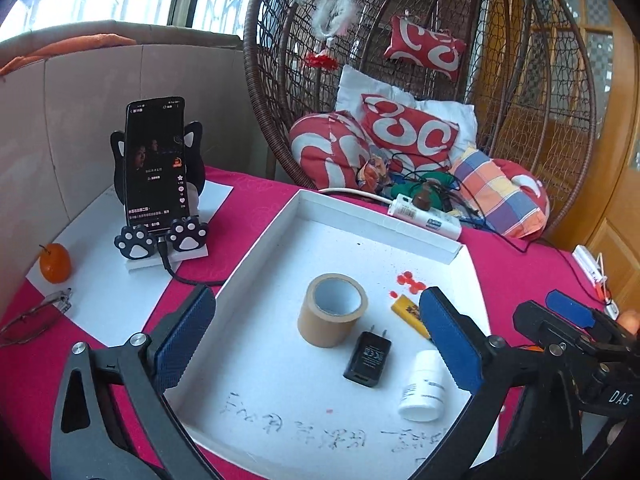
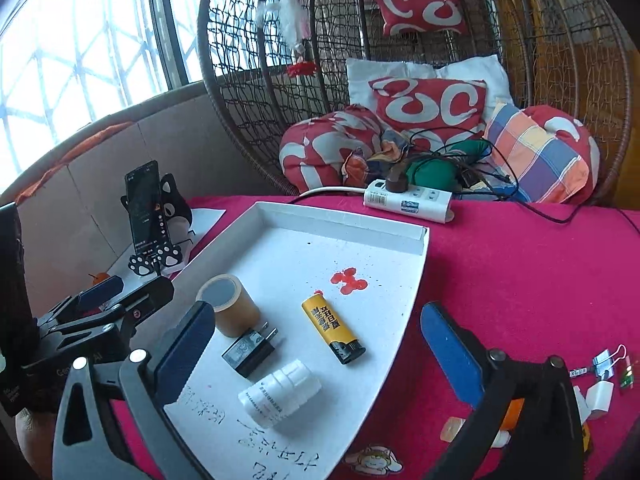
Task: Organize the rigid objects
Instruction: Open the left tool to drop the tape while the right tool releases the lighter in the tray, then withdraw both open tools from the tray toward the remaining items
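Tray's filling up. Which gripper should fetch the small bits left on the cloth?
Probably the right gripper: open and empty, with the binder clip and white plug beside its right finger. The left gripper, also open, sits over the tray's far side.

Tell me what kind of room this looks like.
Probably a home sunroom or enclosed balcony: a wicker hanging chair piled with cushions, big grilled windows, and a table in a pink cloth holding a tray of small household items.
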